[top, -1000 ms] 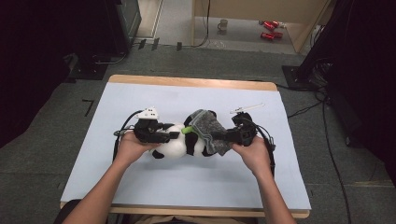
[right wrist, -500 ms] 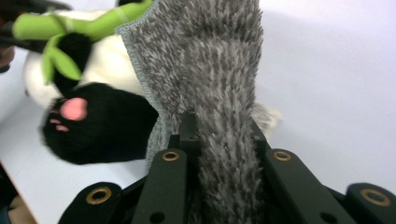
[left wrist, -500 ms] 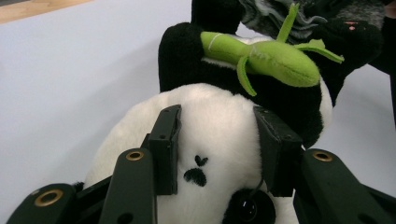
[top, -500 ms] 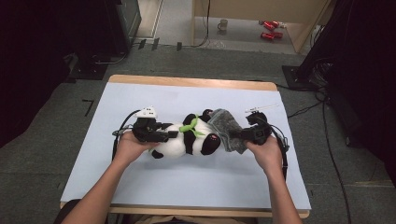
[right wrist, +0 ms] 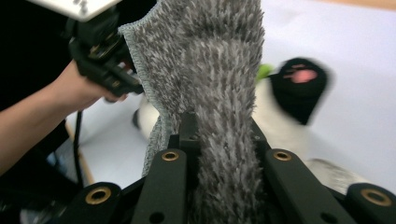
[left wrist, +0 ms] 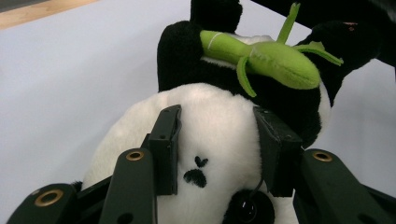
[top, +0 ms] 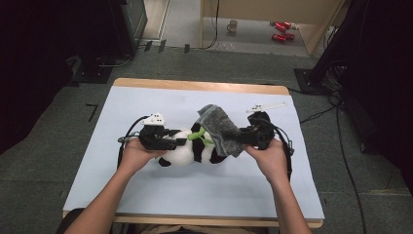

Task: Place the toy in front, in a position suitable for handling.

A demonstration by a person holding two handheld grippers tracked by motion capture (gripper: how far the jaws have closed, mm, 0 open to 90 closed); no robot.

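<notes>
Since half a second ago the right gripper [top: 245, 136] has lifted the grey cloth [top: 220, 129] higher, so it now stands up over the panda's hind end rather than lying across it, while the left gripper [top: 170, 142] has kept its place.

From the high view, the plush panda [top: 192, 151] lies on its side at the middle of the pale blue table top [top: 146, 195], a soft black-and-white toy with a green stalk at its chest. The left gripper clamps the round white head; the right gripper pinches the shaggy cloth, which drapes over the panda's right end.

In the left gripper view, the two black jaws stand about half apart and press into either side of the fuzzy white head [left wrist: 215, 140], just above the stitched nose. The green felt bamboo [left wrist: 261, 56] lies across the black chest beyond.

In the right gripper view, the jaws are nearly closed on a bunched fold of the long-piled grey cloth [right wrist: 219, 84], which rises straight up from them. A black paw with a pink pad [right wrist: 301, 77] shows blurred behind.
</notes>
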